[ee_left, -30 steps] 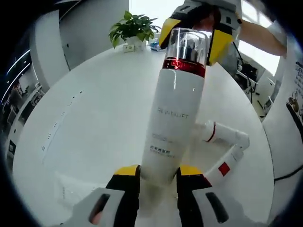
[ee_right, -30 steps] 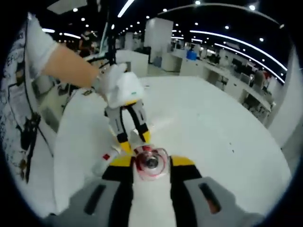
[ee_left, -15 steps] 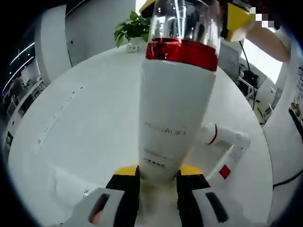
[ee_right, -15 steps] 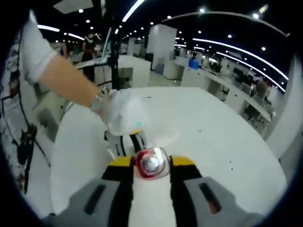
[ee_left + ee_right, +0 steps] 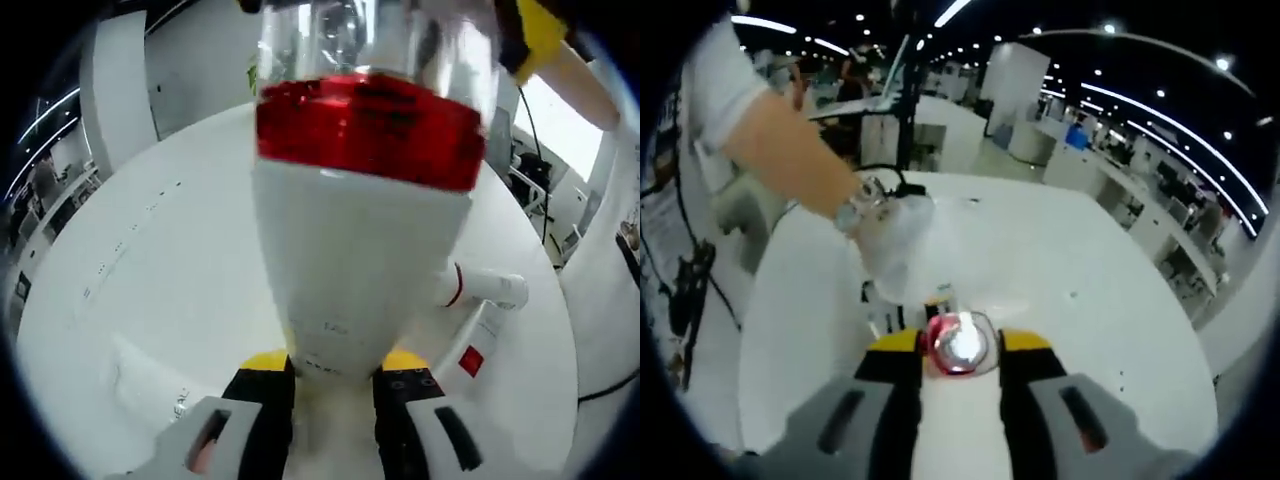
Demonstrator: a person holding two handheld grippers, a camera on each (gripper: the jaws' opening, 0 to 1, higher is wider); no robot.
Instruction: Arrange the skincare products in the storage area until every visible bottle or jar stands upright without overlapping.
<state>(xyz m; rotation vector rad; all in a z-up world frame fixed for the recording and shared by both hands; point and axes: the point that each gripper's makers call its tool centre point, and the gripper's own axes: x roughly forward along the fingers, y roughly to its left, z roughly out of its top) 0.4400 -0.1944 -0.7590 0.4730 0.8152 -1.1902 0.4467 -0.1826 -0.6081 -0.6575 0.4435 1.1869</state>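
Note:
A tall white bottle (image 5: 350, 270) with a red band (image 5: 365, 125) and a clear cap is held off the round white table (image 5: 170, 270). My left gripper (image 5: 335, 368) is shut on its base, and the cap end tilts close to this camera. In the right gripper view my right gripper (image 5: 958, 345) is shut on the cap end (image 5: 956, 342), seen end-on. One yellow fingertip (image 5: 540, 28) of the right gripper shows beside the cap in the left gripper view. Two white tubes (image 5: 482, 288) (image 5: 468, 352) lie flat on the table at the right, one crossing the other.
A gloved hand (image 5: 895, 250) and bare forearm (image 5: 785, 160) reach in from the left just beyond the bottle. The table's edge (image 5: 1170, 330) curves round on the right. Desks and ceiling lights fill the room behind.
The bottle's cap end has swung nearer the left camera and now looms much larger. In the right gripper view the gloved hand has come closer and covers the left gripper's jaws.

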